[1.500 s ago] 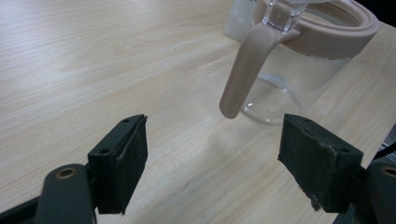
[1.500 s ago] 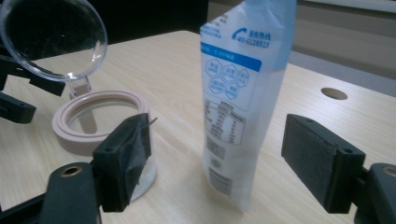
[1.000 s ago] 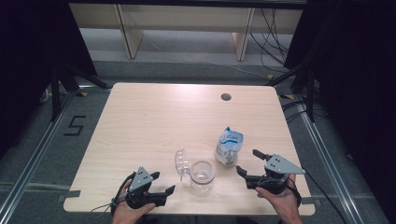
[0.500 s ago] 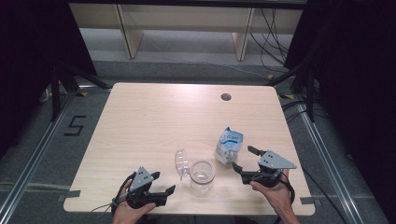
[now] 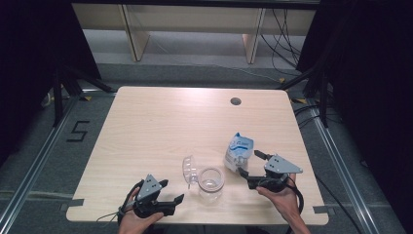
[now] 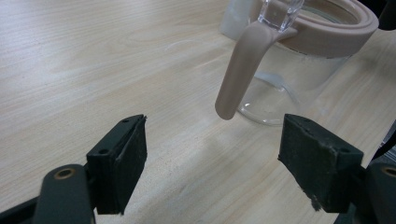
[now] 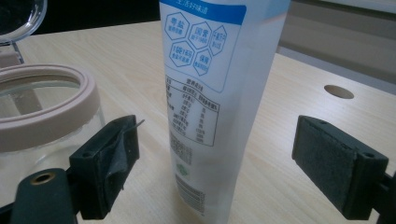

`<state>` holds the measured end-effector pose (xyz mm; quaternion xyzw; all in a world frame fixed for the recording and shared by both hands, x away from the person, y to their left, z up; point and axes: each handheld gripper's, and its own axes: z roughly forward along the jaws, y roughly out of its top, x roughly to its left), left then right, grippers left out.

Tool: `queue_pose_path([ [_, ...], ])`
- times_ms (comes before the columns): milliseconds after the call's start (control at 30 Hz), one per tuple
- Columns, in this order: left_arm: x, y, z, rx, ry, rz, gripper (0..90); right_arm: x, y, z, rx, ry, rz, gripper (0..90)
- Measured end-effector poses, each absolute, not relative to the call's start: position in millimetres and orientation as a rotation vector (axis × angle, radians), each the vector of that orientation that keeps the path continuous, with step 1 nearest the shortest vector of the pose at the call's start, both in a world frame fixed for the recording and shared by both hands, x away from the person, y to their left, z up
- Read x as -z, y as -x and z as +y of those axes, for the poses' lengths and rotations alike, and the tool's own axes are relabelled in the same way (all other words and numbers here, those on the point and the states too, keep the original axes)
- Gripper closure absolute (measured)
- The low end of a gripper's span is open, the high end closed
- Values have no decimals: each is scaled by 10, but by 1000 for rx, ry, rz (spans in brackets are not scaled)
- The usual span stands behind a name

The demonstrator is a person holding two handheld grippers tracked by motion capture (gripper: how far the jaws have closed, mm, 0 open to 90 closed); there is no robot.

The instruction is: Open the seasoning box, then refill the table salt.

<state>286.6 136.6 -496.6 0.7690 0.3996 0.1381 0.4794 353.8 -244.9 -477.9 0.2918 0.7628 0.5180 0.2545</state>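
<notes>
White-blue pouch (image 7: 212, 93): blue hexagon badges, fine-print table.

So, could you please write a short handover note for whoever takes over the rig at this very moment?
Left gripper: open, holding nothing, low over the table's near edge and aimed at the glass jar.
Right gripper: open, its jaws either side of the white-and-blue pouch, not yet closed on it.
Jar: upright near the front edge of the table, its clear hinged lid flipped open to its left; it looks empty.
Pouch: standing just right of the jar and slightly farther back.
Done: jar is open, right gripper lined up.
Left: probably grip the pouch, steady the jar and work the two together.
</notes>
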Motion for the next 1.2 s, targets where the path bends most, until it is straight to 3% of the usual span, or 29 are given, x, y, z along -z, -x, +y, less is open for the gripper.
queue_pose_path([
  [1200, 4969, -2843, 1397, -353, -1866, 971, 225, 4993, -3739, -2250, -1448, -848, 2048, 157],
])
